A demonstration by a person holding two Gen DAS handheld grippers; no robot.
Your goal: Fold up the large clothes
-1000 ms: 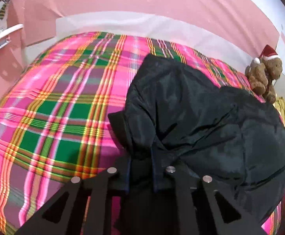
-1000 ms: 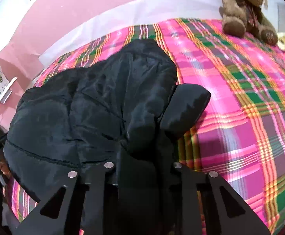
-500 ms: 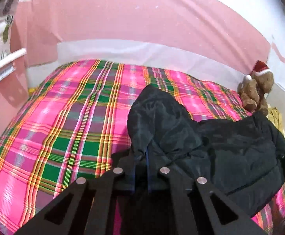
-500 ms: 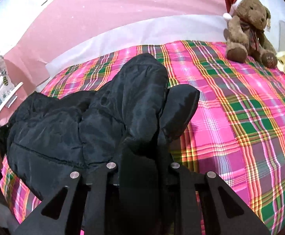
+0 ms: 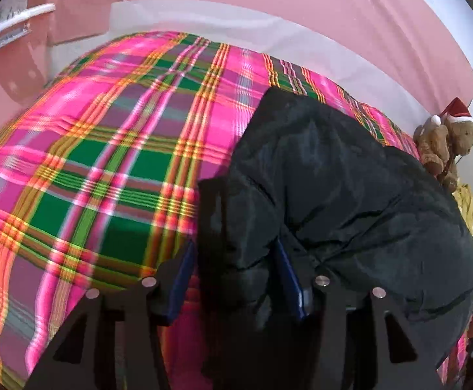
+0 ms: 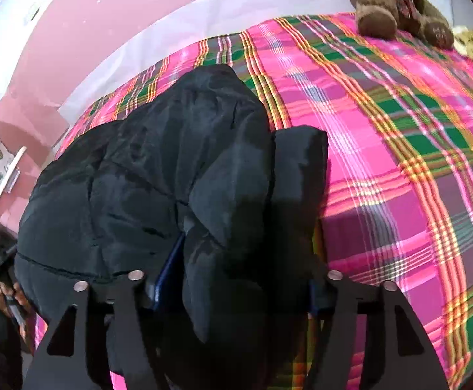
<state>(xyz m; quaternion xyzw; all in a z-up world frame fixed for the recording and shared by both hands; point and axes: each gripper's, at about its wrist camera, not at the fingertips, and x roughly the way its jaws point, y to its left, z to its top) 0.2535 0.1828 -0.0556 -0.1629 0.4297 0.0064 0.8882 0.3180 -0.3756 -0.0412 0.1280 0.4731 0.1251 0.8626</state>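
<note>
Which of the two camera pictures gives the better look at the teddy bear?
The left wrist view: the teddy bear shows whole there, Santa hat included, small at the right edge. The right wrist view brings the bear nearer, but the frame's top edge cuts off its head.

**No readable text**

Nothing in either view can be read. A small tag (image 5: pixel 7 37) hangs under a white rail at the upper left of the left wrist view, but whatever marks it carries are too blurred to make out. No brand or number shows elsewhere.
</note>
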